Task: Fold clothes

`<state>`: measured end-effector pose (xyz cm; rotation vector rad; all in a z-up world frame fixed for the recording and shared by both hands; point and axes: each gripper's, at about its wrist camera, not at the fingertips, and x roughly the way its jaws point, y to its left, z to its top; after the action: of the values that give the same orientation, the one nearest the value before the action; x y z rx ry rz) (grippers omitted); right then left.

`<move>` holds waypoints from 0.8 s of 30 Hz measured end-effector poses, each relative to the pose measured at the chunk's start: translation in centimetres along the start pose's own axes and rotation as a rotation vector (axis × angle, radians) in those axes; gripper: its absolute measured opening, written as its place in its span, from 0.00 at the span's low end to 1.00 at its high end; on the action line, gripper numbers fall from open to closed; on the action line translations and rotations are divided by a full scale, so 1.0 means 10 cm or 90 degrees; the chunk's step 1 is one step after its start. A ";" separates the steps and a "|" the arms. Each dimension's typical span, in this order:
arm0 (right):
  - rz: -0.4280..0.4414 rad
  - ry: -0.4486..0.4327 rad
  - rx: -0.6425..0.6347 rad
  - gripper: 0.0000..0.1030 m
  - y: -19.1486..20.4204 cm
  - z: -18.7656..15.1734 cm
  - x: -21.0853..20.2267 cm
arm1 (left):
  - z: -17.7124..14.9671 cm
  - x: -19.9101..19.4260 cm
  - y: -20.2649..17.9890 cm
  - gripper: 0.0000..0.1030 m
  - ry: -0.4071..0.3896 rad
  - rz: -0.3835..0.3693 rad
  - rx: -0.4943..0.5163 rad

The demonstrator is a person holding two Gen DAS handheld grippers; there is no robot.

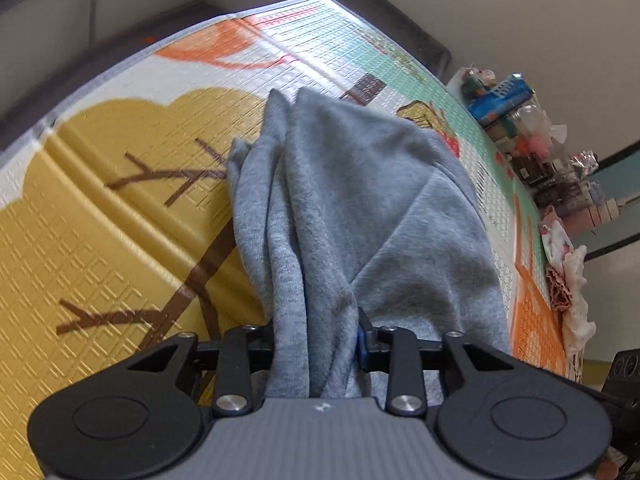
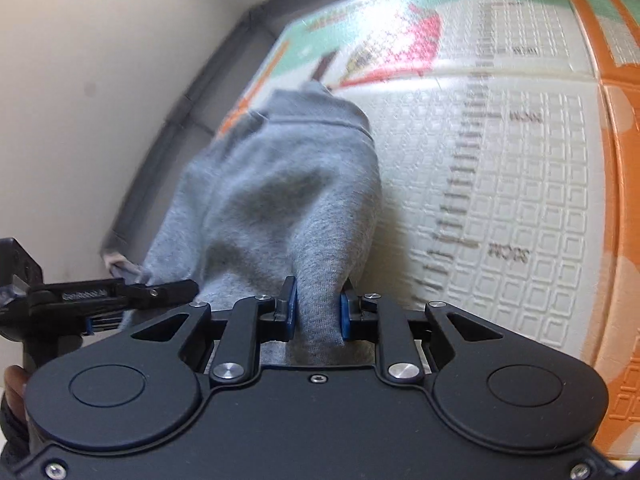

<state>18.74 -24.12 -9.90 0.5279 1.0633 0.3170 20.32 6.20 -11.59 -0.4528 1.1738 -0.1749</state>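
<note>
A grey sweatshirt (image 1: 340, 200) hangs bunched in long folds above a patterned play mat (image 1: 100, 220). My left gripper (image 1: 316, 340) is shut on a thick fold of it, with the cloth filling the gap between the fingers. In the right wrist view the same grey sweatshirt (image 2: 280, 200) drapes away from my right gripper (image 2: 318, 314), which is shut on another fold between its blue pads (image 2: 346, 316). The left gripper (image 2: 120, 300) shows at the left edge of that view, close beside the right one, also in the cloth.
The play mat (image 2: 500, 180) covers the floor. A grey border and pale wall (image 2: 80, 80) run along the mat's far edge. A clutter of boxes, toys and bags (image 1: 532, 140) and crumpled cloths (image 1: 568, 280) lines the mat's right side.
</note>
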 end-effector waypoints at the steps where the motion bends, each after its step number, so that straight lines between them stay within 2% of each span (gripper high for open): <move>1: -0.008 0.004 -0.002 0.19 0.00 0.00 0.01 | -0.01 0.02 0.01 0.50 0.001 0.009 0.001; 3: -0.025 0.013 -0.006 0.23 0.00 -0.01 0.04 | -0.03 0.05 0.02 0.75 0.002 0.026 0.004; 4: -0.040 0.021 -0.012 0.26 0.01 0.00 0.06 | -0.03 0.07 0.03 0.75 0.003 0.035 0.005; 6: -0.071 0.031 -0.027 0.38 0.07 0.02 0.04 | -0.03 0.02 0.03 0.72 0.001 0.038 0.018; 9: -0.090 0.009 -0.056 0.38 0.17 0.07 -0.11 | 0.02 -0.16 0.03 0.68 -0.009 0.048 0.030; 12: -0.089 -0.052 -0.088 0.38 0.28 0.15 -0.37 | 0.10 -0.42 -0.05 0.64 -0.042 0.037 0.035; 15: -0.083 -0.095 -0.128 0.38 0.45 0.23 -0.58 | 0.14 -0.66 -0.22 0.64 -0.083 0.008 0.060; 19: -0.052 -0.114 -0.157 0.38 0.68 0.27 -0.71 | 0.16 -0.78 -0.53 0.64 -0.099 -0.032 0.100; 22: -0.031 -0.107 -0.162 0.31 0.80 0.25 -0.63 | 0.12 -0.70 -0.70 0.63 -0.081 -0.049 0.106; 24: -0.030 -0.095 -0.166 0.19 0.84 0.21 -0.52 | 0.07 -0.59 -0.74 0.57 -0.059 -0.064 0.099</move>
<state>18.28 -20.22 -0.54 0.2880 0.8722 0.3626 19.40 1.84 -3.19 -0.3789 1.0391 -0.3275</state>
